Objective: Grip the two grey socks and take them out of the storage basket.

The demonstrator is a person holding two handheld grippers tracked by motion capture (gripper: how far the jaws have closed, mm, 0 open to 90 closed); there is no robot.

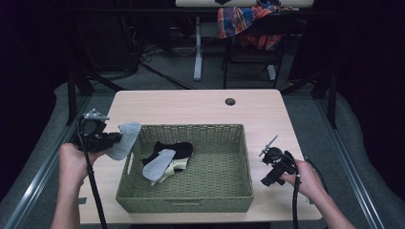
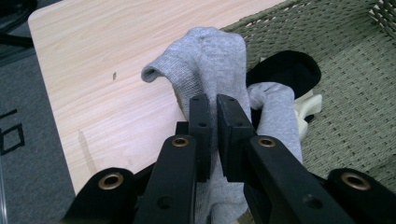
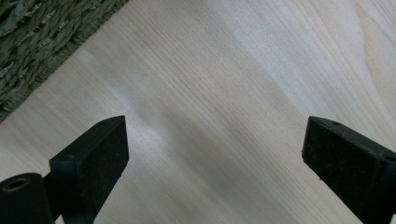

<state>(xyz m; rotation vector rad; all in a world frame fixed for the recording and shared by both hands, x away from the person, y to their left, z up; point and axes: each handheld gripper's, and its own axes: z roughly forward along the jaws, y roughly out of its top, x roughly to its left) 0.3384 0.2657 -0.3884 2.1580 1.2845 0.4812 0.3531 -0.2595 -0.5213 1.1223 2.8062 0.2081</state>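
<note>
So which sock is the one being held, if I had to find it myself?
Start at the woven basket in the middle of the table. At its left rim, the left gripper pinches a grey sock, lifted over the table edge of the basket. The other grey sock lies inside the basket on a black sock; this one hangs in the air.

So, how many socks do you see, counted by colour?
Grey socks: 2, one in the left tool, one in the basket
Black sock: 1
Cream sock: 1
Total: 4
</note>
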